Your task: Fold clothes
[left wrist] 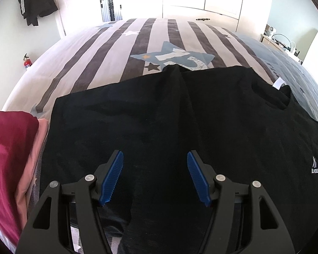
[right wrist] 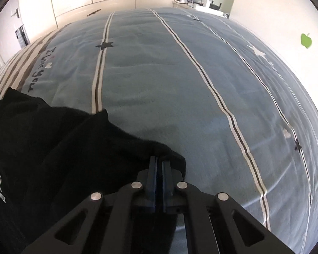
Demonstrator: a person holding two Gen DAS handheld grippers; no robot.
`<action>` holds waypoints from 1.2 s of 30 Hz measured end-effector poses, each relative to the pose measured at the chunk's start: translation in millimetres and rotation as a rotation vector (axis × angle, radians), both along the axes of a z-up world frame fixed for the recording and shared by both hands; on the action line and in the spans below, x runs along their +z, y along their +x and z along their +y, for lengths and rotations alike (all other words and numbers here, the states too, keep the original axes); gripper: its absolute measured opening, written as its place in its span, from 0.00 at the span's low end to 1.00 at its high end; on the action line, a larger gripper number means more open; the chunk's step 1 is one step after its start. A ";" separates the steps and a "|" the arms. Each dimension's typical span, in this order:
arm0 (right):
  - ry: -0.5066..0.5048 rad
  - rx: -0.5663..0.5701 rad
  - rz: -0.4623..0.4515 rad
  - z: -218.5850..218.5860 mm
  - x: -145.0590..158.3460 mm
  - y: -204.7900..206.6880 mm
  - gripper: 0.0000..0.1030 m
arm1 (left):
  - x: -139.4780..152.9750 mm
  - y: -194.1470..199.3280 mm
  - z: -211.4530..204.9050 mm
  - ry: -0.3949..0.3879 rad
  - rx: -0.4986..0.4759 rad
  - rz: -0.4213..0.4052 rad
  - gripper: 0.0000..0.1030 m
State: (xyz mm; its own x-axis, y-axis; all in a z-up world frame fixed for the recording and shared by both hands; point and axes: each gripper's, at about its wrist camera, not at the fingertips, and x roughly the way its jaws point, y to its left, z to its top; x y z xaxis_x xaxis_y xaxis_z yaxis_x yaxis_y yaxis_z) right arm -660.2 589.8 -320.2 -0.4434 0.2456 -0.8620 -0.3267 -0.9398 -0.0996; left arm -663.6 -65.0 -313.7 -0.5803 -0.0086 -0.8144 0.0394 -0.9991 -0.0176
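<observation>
A black T-shirt [left wrist: 222, 116] is lying spread out on a big bed [left wrist: 108, 48]. The bed cover is showing grey and white stripes with stars on one side and blue cloth with thin lines [right wrist: 180, 84] on the other side. The shirt's neck hole, with a small white tag [left wrist: 278, 83], is pointing to the right in the left camera's view. A little white logo [left wrist: 315, 166] is sitting on the shirt's chest.

The left gripper [left wrist: 154, 176] is hovering over the lower part of the shirt. Its blue fingers [left wrist: 112, 177] are standing wide apart and are holding nothing.

The right gripper [right wrist: 159, 182] is pinching the edge of the black shirt at what looks like a sleeve. Its fingers are pressed close together on the cloth, and the cloth is bunching up just in front of them over the blue part of the bed.

A folded dark red cloth [left wrist: 8, 148] is lying on a pink one [left wrist: 31, 165] just beside the shirt, on the left. A black jacket [left wrist: 35, 2] is hanging on the far wall, and a small red fire extinguisher [left wrist: 27, 61] is standing by the wall.
</observation>
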 end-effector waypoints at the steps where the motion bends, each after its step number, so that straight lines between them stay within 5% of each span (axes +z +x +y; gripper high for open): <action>1: 0.009 -0.005 0.008 2.1 4.7 -0.2 0.03 | 0.4 -0.8 0.1 -0.001 -0.002 0.000 0.59; 6: 0.041 -0.050 0.029 27.3 23.2 -9.5 0.02 | 5.0 -6.8 -0.3 -0.003 0.006 0.011 0.59; 11: 0.021 -0.031 -0.110 34.0 -6.7 -18.9 0.02 | 6.7 -11.7 -2.2 -0.021 0.015 0.008 0.59; 16: -0.033 -0.085 -0.070 34.9 1.4 5.0 0.08 | 10.5 -6.7 -6.8 -0.024 0.009 0.014 0.59; 17: -0.044 -0.097 -0.061 35.1 3.4 10.1 0.19 | 10.8 -5.1 -8.5 -0.023 0.010 0.014 0.59; 18: -0.055 -0.109 -0.051 35.3 5.5 15.2 0.53 | 10.6 -3.2 -10.1 -0.021 0.010 0.011 0.59; 20: -0.062 -0.130 -0.030 37.1 10.0 23.3 0.76 | 9.8 1.1 -13.4 -0.017 0.011 0.004 0.59; 23: -0.003 -0.158 0.000 46.3 18.9 39.5 0.64 | 11.7 11.5 -15.5 -0.016 0.012 0.010 0.59; 30: 0.047 -0.027 0.101 -25.0 38.0 99.3 0.63 | 18.4 65.1 -5.2 -0.019 -0.009 0.071 0.59; 34: 0.049 -0.024 0.094 -53.4 16.3 122.5 0.61 | 17.5 95.9 -9.4 -0.021 0.008 0.087 0.59; 36: 0.028 -0.030 0.067 -53.2 1.5 124.0 0.39 | 13.4 103.3 -16.2 -0.024 0.023 0.075 0.59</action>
